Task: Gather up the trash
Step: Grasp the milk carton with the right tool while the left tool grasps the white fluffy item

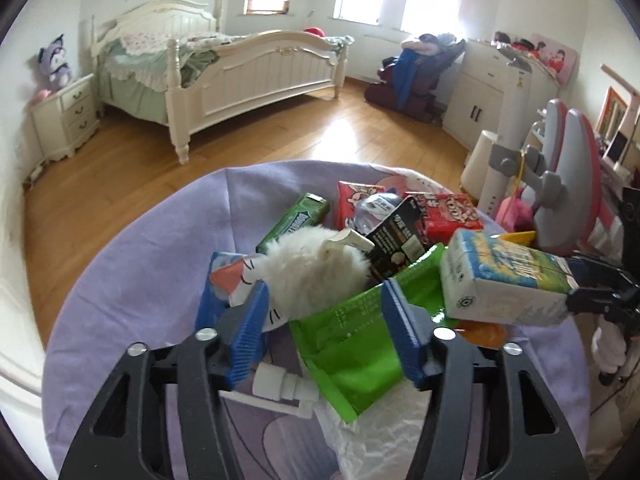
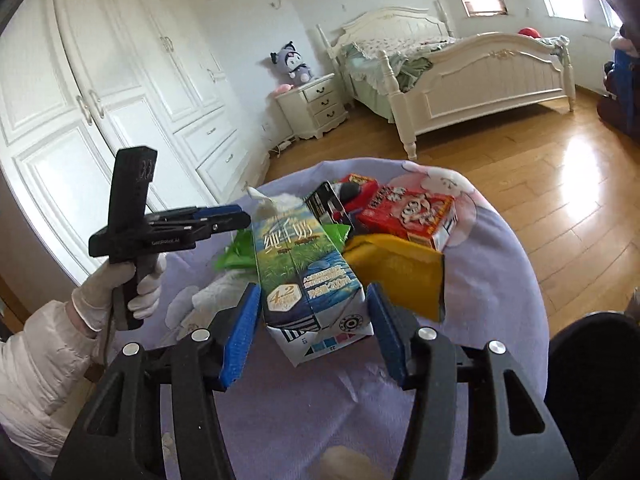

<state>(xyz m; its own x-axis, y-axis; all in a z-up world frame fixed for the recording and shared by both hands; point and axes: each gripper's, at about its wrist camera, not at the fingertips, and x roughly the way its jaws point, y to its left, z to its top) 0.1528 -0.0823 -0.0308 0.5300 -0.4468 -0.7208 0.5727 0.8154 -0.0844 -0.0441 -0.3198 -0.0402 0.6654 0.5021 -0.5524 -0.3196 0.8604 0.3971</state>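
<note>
One milk carton [image 2: 310, 276] reads "4.2" and "200mL"; handle marked "GenRobot.AI".

We read most on the milk carton [image 2: 308, 272] at the centre of the right wrist view: large Chinese characters "纯牛奶" on its upper face, "4.2" in a hexagon badge toward seven o'clock, and "200mL" at the end of a small line toward four o'clock. On its white base we make out "22". At nine o'clock, the left gripper [image 2: 224, 220] carries the white lettering "GenRobot.AI" on its black body. The red box [image 2: 408, 212] at one o'clock bears print too blurred to read.
</note>
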